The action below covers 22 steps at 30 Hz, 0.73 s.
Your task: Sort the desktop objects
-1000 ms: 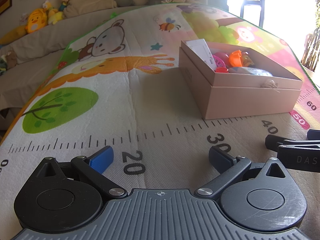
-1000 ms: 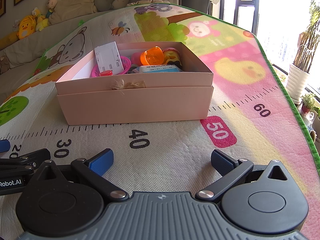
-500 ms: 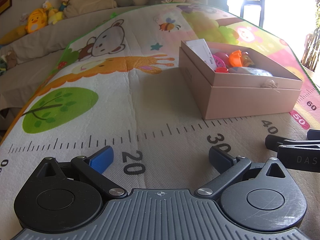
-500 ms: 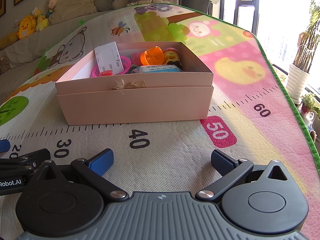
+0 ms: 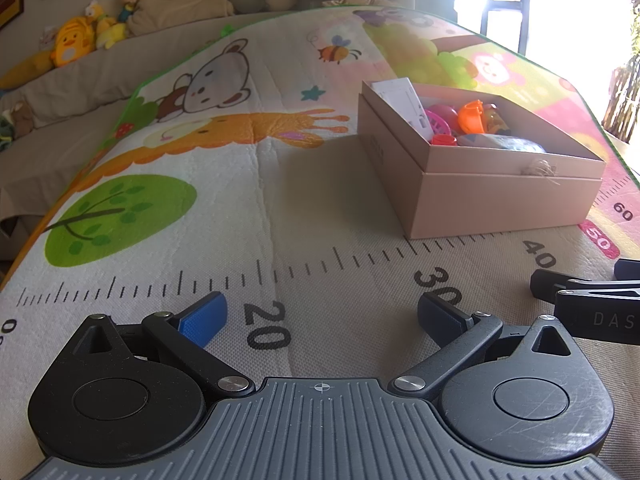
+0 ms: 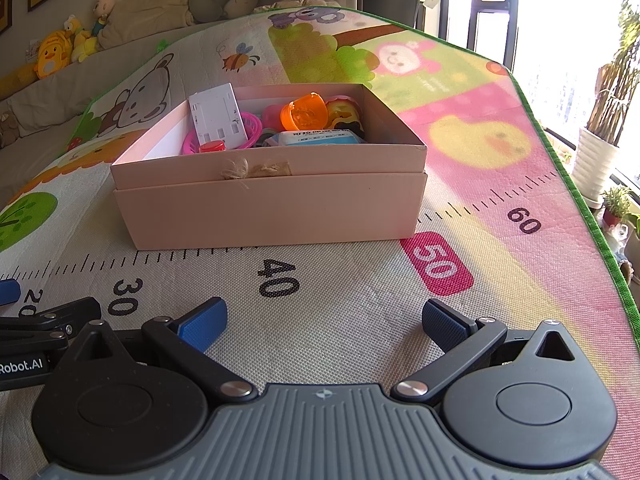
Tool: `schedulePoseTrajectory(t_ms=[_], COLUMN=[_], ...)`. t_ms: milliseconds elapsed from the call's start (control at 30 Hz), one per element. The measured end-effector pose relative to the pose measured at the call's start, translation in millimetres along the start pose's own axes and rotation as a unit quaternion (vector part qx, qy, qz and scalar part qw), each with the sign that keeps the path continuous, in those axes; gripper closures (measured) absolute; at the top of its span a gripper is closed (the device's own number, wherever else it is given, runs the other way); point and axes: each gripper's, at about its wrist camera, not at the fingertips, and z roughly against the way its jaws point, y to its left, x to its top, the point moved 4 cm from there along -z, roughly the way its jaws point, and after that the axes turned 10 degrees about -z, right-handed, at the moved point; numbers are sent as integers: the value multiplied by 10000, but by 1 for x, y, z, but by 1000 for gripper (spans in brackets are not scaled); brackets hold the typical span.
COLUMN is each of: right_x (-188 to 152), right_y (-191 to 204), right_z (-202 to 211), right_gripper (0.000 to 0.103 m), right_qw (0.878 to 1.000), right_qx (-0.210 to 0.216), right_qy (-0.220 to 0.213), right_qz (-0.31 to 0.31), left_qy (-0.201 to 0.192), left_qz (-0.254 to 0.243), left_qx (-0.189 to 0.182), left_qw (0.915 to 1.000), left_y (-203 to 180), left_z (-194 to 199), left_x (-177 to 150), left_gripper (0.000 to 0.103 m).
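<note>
A cartoon play mat [image 6: 460, 128] printed with animals and a ruler scale covers the whole work surface, and both of my grippers rest low over its grey band of numbers. Ahead of my right gripper [image 6: 324, 322], past the printed "40", sits the pink cardboard box [image 6: 272, 208], well apart from my fingertips and square to them. From my left gripper [image 5: 320, 314] the same box [image 5: 500, 204] lies forward and off to the right, corner-on, with the "20" between my fingers. My left fingers are spread wide with nothing between them; my right fingers are likewise splayed and empty, their blue pads [image 6: 202, 326] clear of the mat's "40".

Inside the box, a white card-like panel [image 6: 218, 120] leans upright against the left wall. Beside it lies a magenta plastic basket [image 6: 250, 134] with a small red cap [image 6: 212, 146] at its near edge. Toward the middle is an orange plastic cup shape [image 6: 304, 112] tilted on its side, and just right of it a yellow toy [image 6: 344, 114], partly hidden. A light blue packet with printed text [image 6: 320, 137] lies flat against the front wall. A scrap of frayed twine and tape [image 6: 252, 169] marks the box's front rim.

Beyond the mat, plush toys [image 6: 52, 54] line a grey couch back [image 5: 80, 88], and potted plants [image 6: 600, 152] stand by the bright window on the right.
</note>
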Motion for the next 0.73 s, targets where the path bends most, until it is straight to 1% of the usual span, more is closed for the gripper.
schedulePoseTrajectory(t_ms=[233,367,500,733], right_x=[0,0,0,0], right_y=[0,0,0,0], right_z=[0,0,0,0], right_gripper=[0,0,0,0], right_qw=[10000,10000,10000,10000], right_qx=[0,0,-1,1], right_qy=[0,1,1,0], right_qz=[0,2,2,0], left_qy=[1,31,154,157], left_qz=[24,-49,42,71], left_qx=[-20,0,35,82], left_qw=[10000,10000,9999,9998], left_y=[0,0,0,1], left_z=[-1,-1,-2,-3], left_x=[0,0,4,5], left_gripper=[0,0,0,0])
